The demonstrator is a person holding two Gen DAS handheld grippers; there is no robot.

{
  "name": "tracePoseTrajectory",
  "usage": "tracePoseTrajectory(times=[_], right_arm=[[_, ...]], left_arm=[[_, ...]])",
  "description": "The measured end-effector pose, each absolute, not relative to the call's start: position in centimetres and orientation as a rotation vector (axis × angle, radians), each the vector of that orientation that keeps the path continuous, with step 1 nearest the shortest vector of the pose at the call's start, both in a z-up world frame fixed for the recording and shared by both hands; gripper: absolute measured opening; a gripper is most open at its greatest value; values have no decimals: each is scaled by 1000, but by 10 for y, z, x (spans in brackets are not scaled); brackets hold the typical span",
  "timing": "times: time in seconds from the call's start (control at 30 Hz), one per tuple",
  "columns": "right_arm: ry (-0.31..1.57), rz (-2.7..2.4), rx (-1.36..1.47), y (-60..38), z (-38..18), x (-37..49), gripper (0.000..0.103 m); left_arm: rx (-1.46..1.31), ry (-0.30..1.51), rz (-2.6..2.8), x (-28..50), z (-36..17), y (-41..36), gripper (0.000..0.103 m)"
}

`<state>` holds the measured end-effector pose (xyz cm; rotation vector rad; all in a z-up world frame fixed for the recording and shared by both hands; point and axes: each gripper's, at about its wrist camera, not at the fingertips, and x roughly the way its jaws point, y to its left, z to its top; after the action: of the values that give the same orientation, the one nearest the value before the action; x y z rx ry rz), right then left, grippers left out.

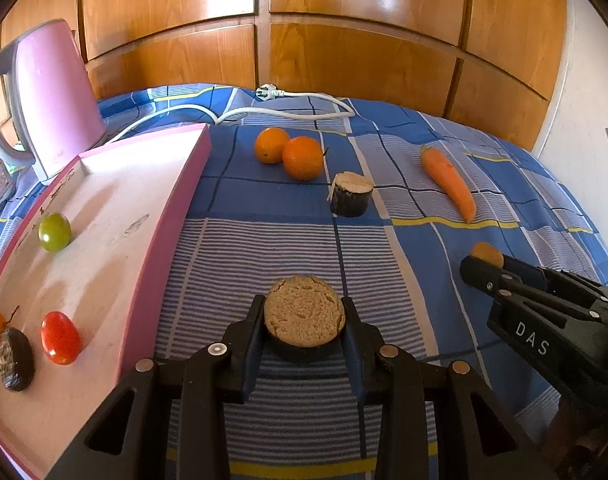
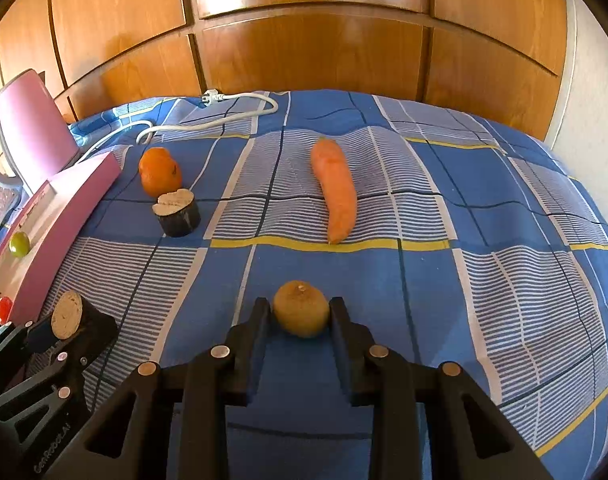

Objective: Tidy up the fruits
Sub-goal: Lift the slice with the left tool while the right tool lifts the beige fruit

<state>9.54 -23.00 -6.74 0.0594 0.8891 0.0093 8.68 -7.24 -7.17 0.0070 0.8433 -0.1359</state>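
Brown, light and crumbly-topped, the stump (image 1: 304, 318) by the tray (image 1: 164, 216) sits clamped in the left gripper (image 1: 304, 320); the right gripper (image 2: 300, 314) brackets a firm lemon (image 2: 300, 309), grip uncertain.

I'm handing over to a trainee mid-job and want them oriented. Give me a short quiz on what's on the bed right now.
1. True or false: the carrot lies on the pink tray.
2. How many oranges sit on the checked cloth, off the tray?
3. What does the left gripper hold? A: a green tomato. B: a dark-skinned cut chunk. C: the kettle.

Key: 1 false, it lies on the cloth. 2 two. 3 B.
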Motion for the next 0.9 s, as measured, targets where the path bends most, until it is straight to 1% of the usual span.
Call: tracePoseTrajectory(times=[0.3,0.37,0.53,0.7,0.77,0.83,0.9], right_arm=[[878,1,35,-225,-67,85,29],[878,1,37,-224,-66,83,28],[875,32,79,-227,-64,73,22],[873,66,124,-235,-64,60,21],[874,81,168,-241,-64,59,22],[876,89,205,-245,-63,59,29],[880,80,189,-241,-61,62,34]], left_arm=[[11,844,-140,80,-72,-70,35],[12,844,-140,78,-72,-70,35],[5,844,-141,74,-72,-68,35],[5,844,-144,71,-72,-69,35],[2,846,-145,72,-71,-68,35],[3,846,-146,71,-71,-69,35],[5,846,-147,71,-71,-68,35]])
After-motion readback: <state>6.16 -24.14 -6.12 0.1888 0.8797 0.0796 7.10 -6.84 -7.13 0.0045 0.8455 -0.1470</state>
